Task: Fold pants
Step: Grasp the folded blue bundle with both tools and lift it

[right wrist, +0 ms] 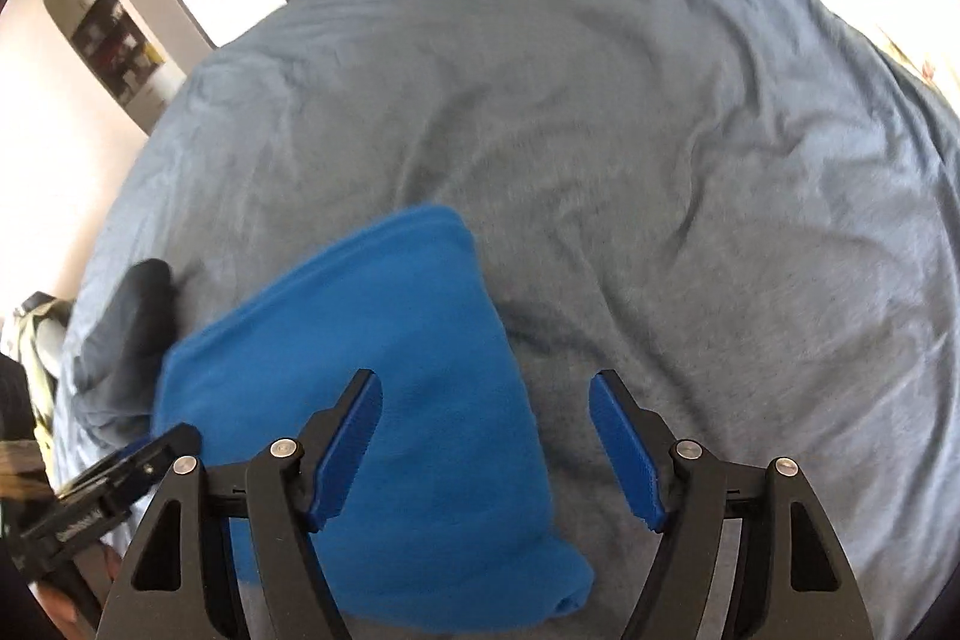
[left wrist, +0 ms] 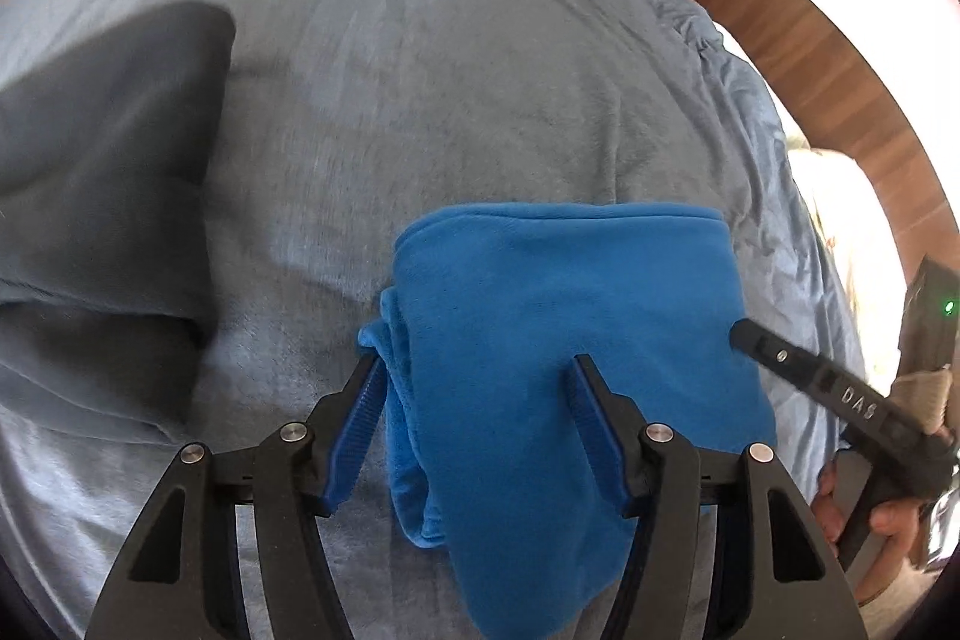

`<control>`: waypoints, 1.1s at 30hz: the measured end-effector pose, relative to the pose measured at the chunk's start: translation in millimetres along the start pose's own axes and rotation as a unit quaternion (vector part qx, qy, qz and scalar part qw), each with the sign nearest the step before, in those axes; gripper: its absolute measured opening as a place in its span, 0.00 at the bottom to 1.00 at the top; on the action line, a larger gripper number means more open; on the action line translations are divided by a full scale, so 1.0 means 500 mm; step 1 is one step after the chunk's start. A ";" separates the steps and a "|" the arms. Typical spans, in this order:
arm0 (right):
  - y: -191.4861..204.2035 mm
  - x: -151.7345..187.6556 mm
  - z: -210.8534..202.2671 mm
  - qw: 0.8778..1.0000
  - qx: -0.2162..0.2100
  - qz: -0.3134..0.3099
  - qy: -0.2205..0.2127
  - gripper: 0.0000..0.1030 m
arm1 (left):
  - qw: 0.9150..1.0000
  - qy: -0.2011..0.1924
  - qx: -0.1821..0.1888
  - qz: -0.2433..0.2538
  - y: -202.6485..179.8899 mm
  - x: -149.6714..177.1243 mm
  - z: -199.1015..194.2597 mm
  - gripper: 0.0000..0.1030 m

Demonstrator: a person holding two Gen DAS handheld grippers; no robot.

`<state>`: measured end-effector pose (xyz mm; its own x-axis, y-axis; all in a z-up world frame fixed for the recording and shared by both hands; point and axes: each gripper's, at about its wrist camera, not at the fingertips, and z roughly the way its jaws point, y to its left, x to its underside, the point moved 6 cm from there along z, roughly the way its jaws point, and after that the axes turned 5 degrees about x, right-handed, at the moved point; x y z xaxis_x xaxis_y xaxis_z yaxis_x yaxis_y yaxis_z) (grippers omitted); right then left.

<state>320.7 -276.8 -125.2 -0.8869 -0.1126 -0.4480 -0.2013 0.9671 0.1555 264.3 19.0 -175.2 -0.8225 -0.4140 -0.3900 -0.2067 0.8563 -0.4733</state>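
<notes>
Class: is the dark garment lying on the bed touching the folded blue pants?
Apart. The left wrist view shows a strip of grey bedcover between the dark garment and the folded blue pants.

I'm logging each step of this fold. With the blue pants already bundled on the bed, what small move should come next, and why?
Probably back both grippers away: the blue pants lie compactly folded on the grey bedspread, and the left gripper and right gripper are open, gripping nothing.

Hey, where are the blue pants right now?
The folded blue pants lie on the grey-blue bedspread, under the open left gripper, with a dark garment to their left.
</notes>
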 end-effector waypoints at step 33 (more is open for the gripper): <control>0.019 0.014 0.088 0.998 -0.028 0.015 0.055 0.38 | 0.987 0.012 0.087 -0.135 0.030 0.009 0.077 0.40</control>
<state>330.8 -258.2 -165.9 -0.9326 -0.1108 -0.3435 -0.1942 0.9563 0.2187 277.7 18.1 -214.4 -0.7632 -0.6101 -0.2129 -0.3270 0.6488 -0.6872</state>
